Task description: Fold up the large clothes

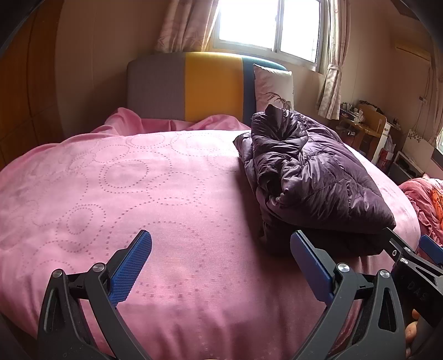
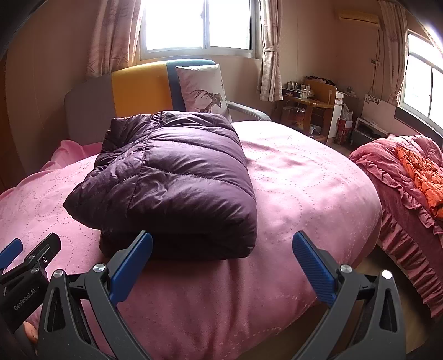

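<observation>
We hold two claws low over the near edge of a bed (image 2: 290, 177) covered in a pink quilt stitched with dotted circles. Our left claw (image 1: 221, 265) has its blue-padded fingers (image 1: 130, 271) spread wide apart, with nothing between them but bare quilt. Our right claw (image 2: 221, 265) is spread just as wide and grips nothing; its left fingertip sits just in front of the jacket's near edge.

A dark purple quilted puffer jacket (image 2: 171, 177) lies folded into a thick, compact bundle on the bed, toward its near end, ahead of our right claw and to the right of our left claw.

Behind it, a pillow (image 2: 205, 88) printed with a deer leans against a grey, yellow and blue headboard (image 2: 138, 85) beneath a bright window (image 2: 199, 25). A second bed with reddish ruffled bedding (image 2: 409, 188) stands to the right.
</observation>
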`<action>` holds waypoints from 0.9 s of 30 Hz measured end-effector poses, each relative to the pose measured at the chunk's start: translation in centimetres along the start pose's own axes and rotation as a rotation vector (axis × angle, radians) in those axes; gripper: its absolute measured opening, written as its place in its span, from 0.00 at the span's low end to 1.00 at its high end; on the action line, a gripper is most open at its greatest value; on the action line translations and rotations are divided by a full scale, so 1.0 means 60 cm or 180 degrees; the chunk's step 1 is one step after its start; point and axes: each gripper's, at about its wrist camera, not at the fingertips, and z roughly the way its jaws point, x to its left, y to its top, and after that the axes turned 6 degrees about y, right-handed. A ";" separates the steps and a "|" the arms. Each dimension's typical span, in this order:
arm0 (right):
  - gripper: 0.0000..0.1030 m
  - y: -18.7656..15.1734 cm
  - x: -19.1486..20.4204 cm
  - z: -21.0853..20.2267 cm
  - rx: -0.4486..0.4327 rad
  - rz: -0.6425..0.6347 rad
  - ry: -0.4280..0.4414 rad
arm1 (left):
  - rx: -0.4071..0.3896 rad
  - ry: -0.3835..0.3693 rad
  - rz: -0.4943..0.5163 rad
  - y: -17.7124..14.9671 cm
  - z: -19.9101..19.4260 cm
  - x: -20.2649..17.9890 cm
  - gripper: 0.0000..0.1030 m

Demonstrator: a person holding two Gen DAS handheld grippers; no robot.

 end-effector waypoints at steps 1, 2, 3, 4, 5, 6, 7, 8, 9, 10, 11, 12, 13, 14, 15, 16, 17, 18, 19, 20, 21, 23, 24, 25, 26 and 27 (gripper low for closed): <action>0.98 0.003 0.002 -0.009 -0.0101 -0.0030 -0.0021 | -0.0003 -0.0002 -0.0014 0.002 -0.003 0.001 0.96; 0.98 0.006 0.005 -0.017 -0.0185 -0.0070 -0.0034 | -0.0027 -0.0015 -0.0032 0.004 -0.008 0.001 0.96; 0.98 0.009 0.007 -0.022 -0.0239 -0.0099 -0.0036 | -0.0061 -0.0019 -0.0038 0.007 -0.013 0.001 0.96; 0.98 0.011 0.009 -0.026 -0.0263 -0.0106 -0.0017 | -0.0096 -0.0012 -0.0026 0.009 -0.018 0.000 0.96; 0.98 0.013 0.010 -0.027 -0.0233 -0.0101 0.0029 | -0.0110 -0.0008 -0.0017 0.012 -0.020 -0.001 0.96; 0.98 0.014 0.010 -0.023 -0.0152 -0.0090 0.0051 | -0.0107 0.0003 -0.0013 0.012 -0.022 -0.001 0.96; 0.98 0.016 0.010 -0.018 -0.0052 -0.0054 0.0069 | -0.0073 0.0037 -0.0003 0.014 -0.022 -0.002 0.96; 0.98 0.016 0.008 -0.015 0.0006 0.0004 0.0110 | -0.0052 0.0040 -0.0001 0.014 -0.022 -0.002 0.96; 0.98 0.016 0.006 -0.014 0.0026 0.0051 0.0136 | -0.0036 0.0031 -0.0002 0.014 -0.022 -0.002 0.96; 0.98 0.015 0.005 -0.013 0.0031 0.0067 0.0133 | -0.0030 0.0039 -0.0003 0.013 -0.024 -0.002 0.96; 0.98 0.014 0.005 -0.013 0.0034 0.0061 0.0118 | -0.0033 0.0050 -0.0004 0.013 -0.024 -0.002 0.96; 0.98 0.014 0.004 -0.012 0.0041 0.0059 0.0113 | -0.0030 0.0050 -0.0007 0.013 -0.024 -0.001 0.96; 0.98 0.014 0.003 -0.011 0.0049 0.0075 0.0113 | -0.0016 0.0050 -0.0016 0.013 -0.024 0.000 0.96; 0.98 0.014 0.003 -0.011 0.0054 0.0086 0.0109 | -0.0006 0.0050 -0.0024 0.013 -0.024 0.000 0.96; 0.98 0.013 0.003 -0.011 0.0063 0.0077 0.0089 | -0.0001 0.0051 -0.0030 0.014 -0.025 0.001 0.96; 0.98 0.012 0.004 -0.011 0.0074 0.0059 0.0075 | 0.0005 0.0074 -0.0024 0.014 -0.026 0.001 0.96; 0.98 0.011 0.005 -0.011 0.0085 0.0051 0.0077 | 0.0013 0.0094 -0.0016 0.015 -0.026 0.000 0.96; 0.98 0.010 0.005 -0.010 0.0090 0.0057 0.0080 | 0.0023 0.0103 -0.0014 0.015 -0.026 0.001 0.96; 0.98 0.009 0.005 -0.011 0.0093 0.0063 0.0085 | 0.0035 0.0096 -0.0023 0.015 -0.026 0.001 0.96; 0.98 0.009 0.005 -0.011 0.0095 0.0058 0.0089 | 0.0041 0.0086 -0.0032 0.015 -0.026 0.002 0.96; 0.98 0.009 0.005 -0.010 0.0097 0.0050 0.0090 | 0.0045 0.0084 -0.0035 0.015 -0.027 0.002 0.96; 0.98 0.009 0.006 -0.011 0.0090 0.0049 0.0097 | 0.0044 0.0086 -0.0024 0.015 -0.027 0.001 0.96; 0.98 0.008 0.006 -0.012 0.0085 0.0049 0.0098 | 0.0042 0.0083 -0.0023 0.015 -0.028 0.001 0.96; 0.98 0.008 0.007 -0.012 0.0082 0.0044 0.0096 | 0.0035 0.0084 -0.0020 0.015 -0.029 0.001 0.96; 0.98 0.009 0.007 -0.012 0.0079 0.0040 0.0095 | 0.0029 0.0084 -0.0014 0.015 -0.031 0.000 0.96; 0.98 0.009 0.007 -0.012 0.0076 0.0040 0.0096 | 0.0024 0.0084 -0.0007 0.015 -0.033 -0.001 0.96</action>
